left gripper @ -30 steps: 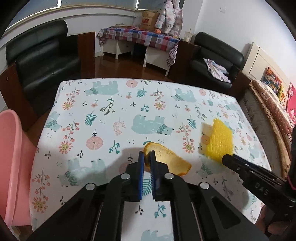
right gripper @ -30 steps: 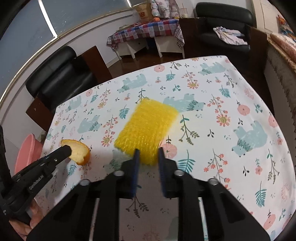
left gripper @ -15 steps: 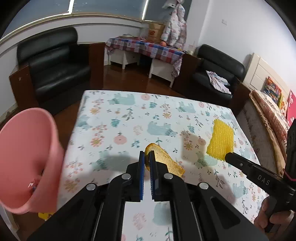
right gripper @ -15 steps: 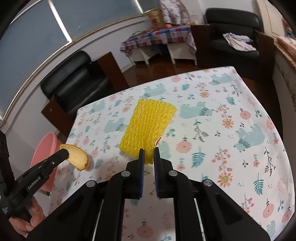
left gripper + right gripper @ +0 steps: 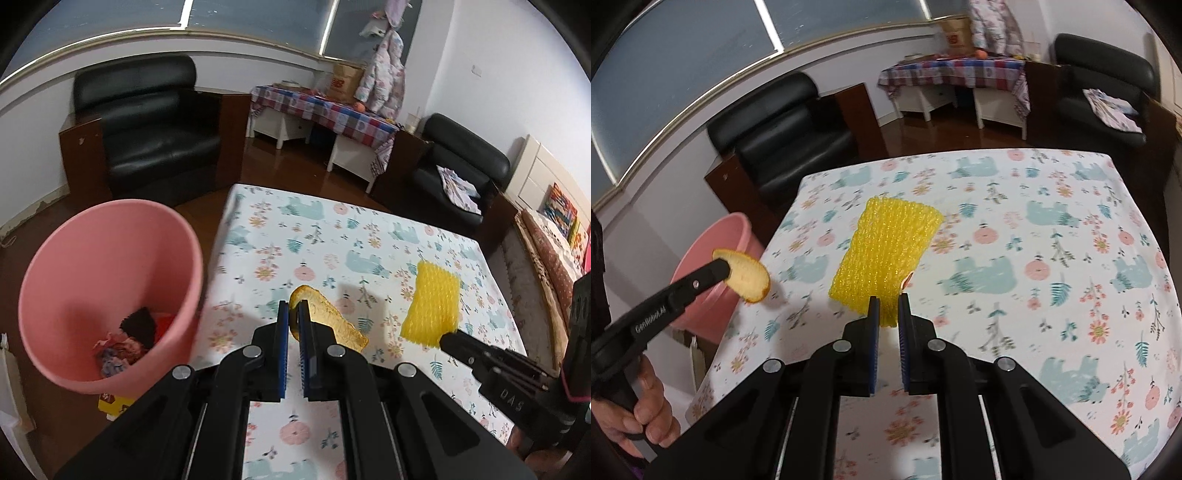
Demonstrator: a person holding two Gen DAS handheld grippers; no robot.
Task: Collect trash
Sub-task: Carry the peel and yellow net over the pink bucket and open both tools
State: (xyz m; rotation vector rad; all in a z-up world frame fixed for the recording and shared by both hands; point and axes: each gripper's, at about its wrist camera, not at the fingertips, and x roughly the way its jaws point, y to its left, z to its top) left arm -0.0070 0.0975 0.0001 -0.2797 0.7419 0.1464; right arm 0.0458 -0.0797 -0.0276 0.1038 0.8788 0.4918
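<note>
While the left gripper (image 5: 293,312) pinches the orange peel (image 5: 328,325) beside the pink bin (image 5: 107,291), trash lies inside it. The right gripper (image 5: 886,308) squeezes the yellow foam net (image 5: 886,251), farther from the bin.

Illumination is even indoor light from above; the windows (image 5: 258,22) are dark. Soft shadows fall on the tabletop (image 5: 369,240) just beyond each held item. Both views show strong fisheye distortion: the wall rail bows, and a black vignette fills the picture corners. Focus is acceptable at centre. In the right wrist view the tabletop (image 5: 1034,258) print smears slightly from motion. No strong glare appears.
</note>
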